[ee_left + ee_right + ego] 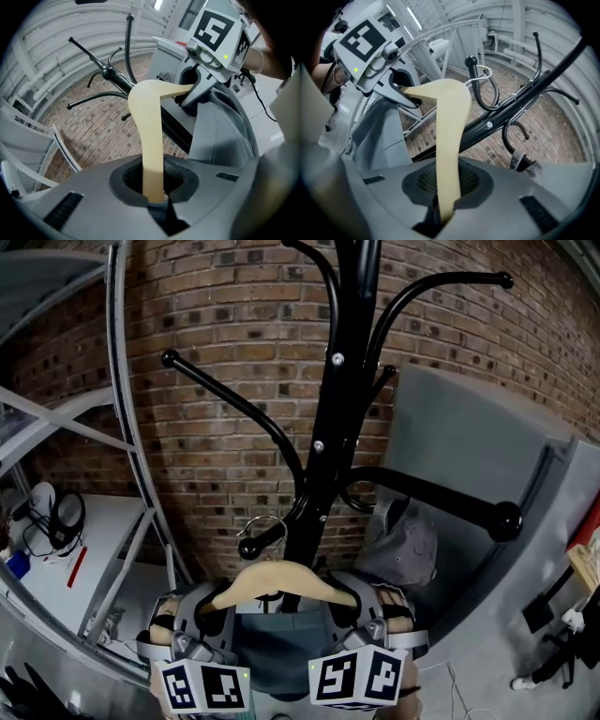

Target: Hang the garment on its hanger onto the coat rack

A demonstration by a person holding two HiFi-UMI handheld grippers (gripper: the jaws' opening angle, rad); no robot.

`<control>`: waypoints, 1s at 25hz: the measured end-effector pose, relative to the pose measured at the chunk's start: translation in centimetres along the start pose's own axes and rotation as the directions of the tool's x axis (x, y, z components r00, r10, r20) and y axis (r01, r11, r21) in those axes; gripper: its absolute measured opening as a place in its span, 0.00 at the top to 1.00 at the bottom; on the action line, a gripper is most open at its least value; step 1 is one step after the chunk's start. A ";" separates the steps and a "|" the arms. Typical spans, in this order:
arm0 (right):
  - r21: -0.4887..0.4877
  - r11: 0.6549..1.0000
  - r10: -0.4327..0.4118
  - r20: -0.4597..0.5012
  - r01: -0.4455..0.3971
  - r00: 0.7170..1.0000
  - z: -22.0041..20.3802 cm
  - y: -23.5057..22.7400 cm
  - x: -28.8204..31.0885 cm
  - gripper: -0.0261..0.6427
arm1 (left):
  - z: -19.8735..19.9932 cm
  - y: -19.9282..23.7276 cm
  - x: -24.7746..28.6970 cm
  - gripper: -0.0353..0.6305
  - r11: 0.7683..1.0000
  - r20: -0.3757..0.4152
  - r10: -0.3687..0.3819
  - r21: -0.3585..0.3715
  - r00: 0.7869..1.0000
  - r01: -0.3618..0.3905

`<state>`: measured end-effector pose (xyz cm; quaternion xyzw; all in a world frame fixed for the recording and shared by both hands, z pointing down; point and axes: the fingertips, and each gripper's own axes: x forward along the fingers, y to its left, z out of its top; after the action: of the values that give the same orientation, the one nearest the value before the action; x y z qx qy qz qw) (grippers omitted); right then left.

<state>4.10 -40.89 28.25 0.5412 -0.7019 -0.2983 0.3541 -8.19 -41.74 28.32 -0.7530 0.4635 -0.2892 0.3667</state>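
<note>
A light wooden hanger (281, 579) carries a grey-blue garment (279, 638) that hangs down between my two grippers. My left gripper (217, 604) is shut on the hanger's left arm (151, 140), and my right gripper (352, 602) is shut on its right arm (450, 140). The hanger's metal hook (266, 525) stands up just beside the knobbed end (248, 547) of a low arm of the black coat rack (330, 418). In the right gripper view the hook (483, 87) sits close to that knob (469, 61). Whether the hook touches the arm I cannot tell.
The rack stands before a brick wall (234, 343) and has several curved arms higher up. A grey cap (405, 547) hangs on a thick right arm (441, 495). A metal shelf frame (131, 456) and a white table (84, 559) are at the left, a grey panel (469, 446) at the right.
</note>
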 end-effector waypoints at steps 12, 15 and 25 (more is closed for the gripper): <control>0.014 1.000 0.008 -0.061 -0.008 0.998 -1.9 0.8 1.4 0.89 | -1.0 -1.6 2.2 0.89 0.998 -0.002 -0.059 -0.004 0.998 0.059; 0.014 1.000 0.011 -0.069 -0.010 0.998 -2.3 1.0 1.8 0.89 | -1.3 -2.0 2.7 0.89 0.998 -0.010 -0.068 -0.005 0.998 0.068; 0.025 1.000 0.016 -0.084 -0.014 0.996 -3.3 1.5 2.3 0.89 | -1.6 -2.9 3.5 0.89 0.997 0.013 -0.080 -0.018 0.997 0.080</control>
<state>5.62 -42.92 31.80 0.5521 -0.6941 -0.2641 0.3790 -6.61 -44.47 31.97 -0.7761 0.4335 -0.2945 0.3507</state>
